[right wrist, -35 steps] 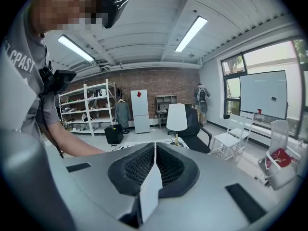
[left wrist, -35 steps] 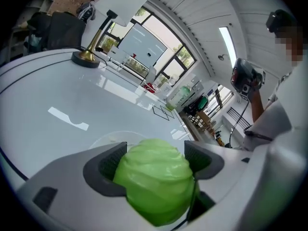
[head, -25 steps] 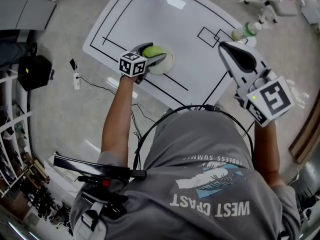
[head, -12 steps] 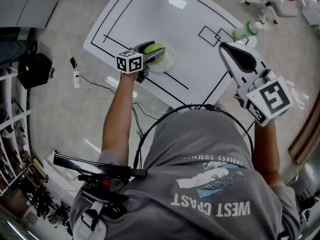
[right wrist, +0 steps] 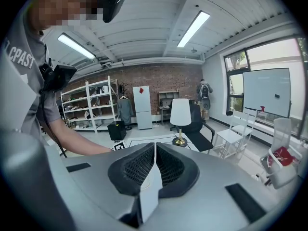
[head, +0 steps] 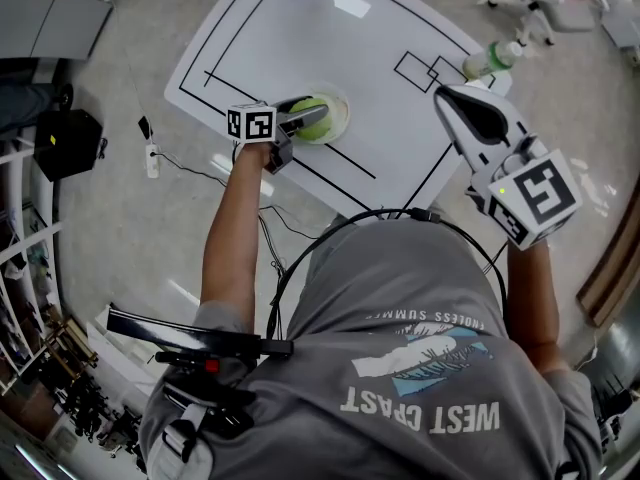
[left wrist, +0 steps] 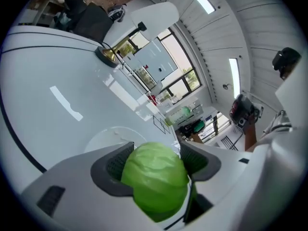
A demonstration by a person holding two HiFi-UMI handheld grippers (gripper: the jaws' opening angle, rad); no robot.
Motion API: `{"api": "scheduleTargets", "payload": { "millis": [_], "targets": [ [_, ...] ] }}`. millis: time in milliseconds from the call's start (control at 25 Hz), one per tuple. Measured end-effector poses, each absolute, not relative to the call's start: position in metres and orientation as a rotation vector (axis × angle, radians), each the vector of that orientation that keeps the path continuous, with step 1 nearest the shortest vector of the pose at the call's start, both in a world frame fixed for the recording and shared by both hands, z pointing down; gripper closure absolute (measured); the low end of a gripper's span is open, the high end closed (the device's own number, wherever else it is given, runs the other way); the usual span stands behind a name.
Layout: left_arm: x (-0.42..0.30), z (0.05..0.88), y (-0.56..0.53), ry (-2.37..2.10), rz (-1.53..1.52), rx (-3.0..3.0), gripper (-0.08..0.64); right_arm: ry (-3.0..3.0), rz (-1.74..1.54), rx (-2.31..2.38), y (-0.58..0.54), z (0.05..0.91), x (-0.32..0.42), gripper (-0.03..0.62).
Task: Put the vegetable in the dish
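**Head view: cabbage over the dish, clamped in the left gripper**

Head view shows the white table (head: 380, 78) with its black lines, and the dish (head: 340, 118) on its left half, toward the near edge. The cabbage (head: 309, 114) sits within the dish's outline, on its left side. From above it cannot be told whether it rests on the dish or hangs just over it.

The left gripper (left wrist: 155, 163) reaches in from the near left and has the cabbage between its jaws. Those jaws have just been closing. In the left gripper view both dark pads lie against the sides of the green ball, so it is grasped, not let go. The pale rim of the dish shows just beyond the jaws in that view.

The right gripper (right wrist: 154, 152) hangs over the right near corner of the table, well apart from the dish. Its jaws are pressed together on nothing, and it takes no part.

The step in hand looks like the last one, setting the cabbage down in the dish. It is already in place over the dish, but the grip is not released, so the task cannot be counted as finished.

The next move likely calls for lowering the cabbage until it bears on the dish. The jaws should then spread wide enough that both pads clear the round sides. The left gripper can then draw back toward the near left, along its own line. A round cabbage may roll, so a pad that drags on it could pull it over the low rim.
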State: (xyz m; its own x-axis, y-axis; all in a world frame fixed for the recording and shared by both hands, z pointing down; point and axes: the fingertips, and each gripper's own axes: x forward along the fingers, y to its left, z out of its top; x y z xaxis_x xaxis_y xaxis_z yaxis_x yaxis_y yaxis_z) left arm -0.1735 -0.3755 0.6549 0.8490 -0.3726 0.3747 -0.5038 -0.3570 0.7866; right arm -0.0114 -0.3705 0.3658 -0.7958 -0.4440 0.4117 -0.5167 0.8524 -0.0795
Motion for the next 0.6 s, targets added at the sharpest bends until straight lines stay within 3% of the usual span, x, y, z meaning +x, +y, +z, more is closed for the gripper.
{"api": "scheduleTargets", "payload": {
  "millis": [160,600],
  "targets": [
    [-0.155,0.654,-0.365,-0.535,0.259,2.048,0.252,-2.642,0.26,0.699,-0.371,0.367,-0.015,0.584],
    [-0.163,0.664,-0.398,-0.736,0.538,2.231,0.196,-2.628,0.273,0.676,-0.37,0.373,-0.021,0.584]
  ]
}}
